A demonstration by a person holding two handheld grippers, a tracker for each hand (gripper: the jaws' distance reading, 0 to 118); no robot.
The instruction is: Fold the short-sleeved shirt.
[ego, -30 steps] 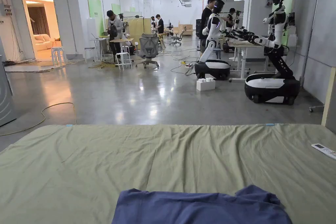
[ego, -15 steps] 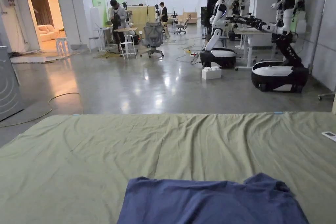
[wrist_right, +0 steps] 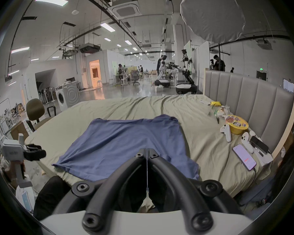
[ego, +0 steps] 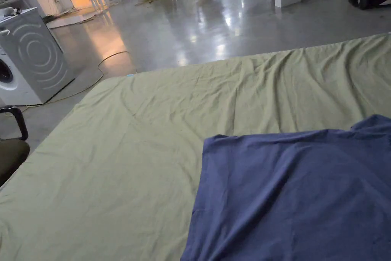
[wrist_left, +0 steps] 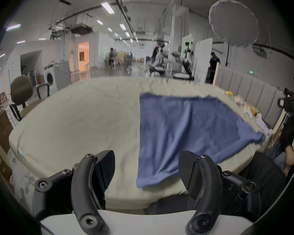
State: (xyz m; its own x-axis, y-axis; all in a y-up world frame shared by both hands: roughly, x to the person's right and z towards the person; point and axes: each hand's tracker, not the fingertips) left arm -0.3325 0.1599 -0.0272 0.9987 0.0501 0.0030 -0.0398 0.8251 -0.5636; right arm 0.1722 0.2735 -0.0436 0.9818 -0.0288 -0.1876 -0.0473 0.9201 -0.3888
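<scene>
The blue shirt (ego: 294, 193) lies flat on the green bed (ego: 114, 151), near the edge. No fold shows yet. The left gripper (wrist_left: 146, 169) is wide open and empty. The right gripper (wrist_right: 147, 151) is closed and holds nothing.

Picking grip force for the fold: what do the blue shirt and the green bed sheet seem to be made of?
Blue shirt: thin, matte knit, probably cotton jersey; it drapes limply in soft creases. Green bed sheet: matte woven cloth, likely cotton; fine sharp wrinkles, no sheen.
</scene>
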